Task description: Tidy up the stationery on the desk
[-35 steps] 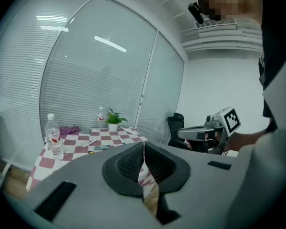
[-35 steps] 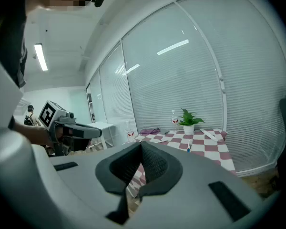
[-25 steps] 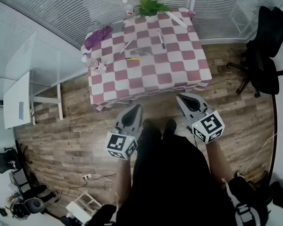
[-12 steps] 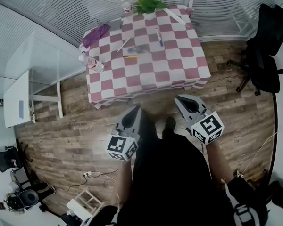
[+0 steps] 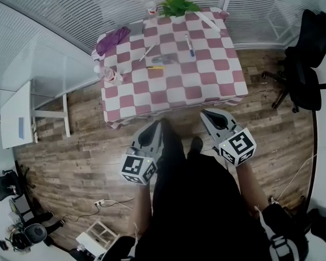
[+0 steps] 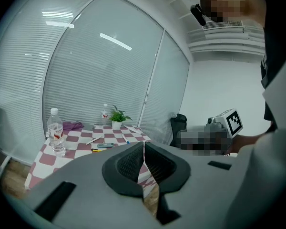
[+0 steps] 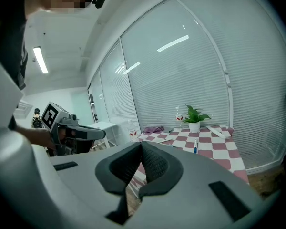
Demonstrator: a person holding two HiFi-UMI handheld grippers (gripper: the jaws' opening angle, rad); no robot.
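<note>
The desk with the pink-and-white checked cloth (image 5: pixel 174 88) stands ahead on the wooden floor. Spread over its far half are a white pen (image 5: pixel 147 52), a blue-capped pen (image 5: pixel 189 44), a grey-blue item (image 5: pixel 163 58), a yellow pen (image 5: pixel 155 67) and a long white strip (image 5: pixel 209 20). My left gripper (image 5: pixel 153 127) and right gripper (image 5: pixel 208 116) are held low in front of my body, short of the desk's near edge. Both are shut with nothing between them. The left gripper (image 6: pixel 144 145) and right gripper (image 7: pixel 141 145) each face the desk from a distance.
A potted plant (image 5: pixel 176 7), an upright bottle (image 5: pixel 150 5), a purple cloth (image 5: pixel 113 41) and a water bottle (image 5: pixel 111 75) are also on the desk. A black office chair (image 5: pixel 307 53) stands to the right, a white side desk (image 5: pixel 19 116) to the left, and blinds behind.
The head view has swayed a little, so the desk shifts slightly in the picture. Both grippers remain shut in front of my body, barely moved.
</note>
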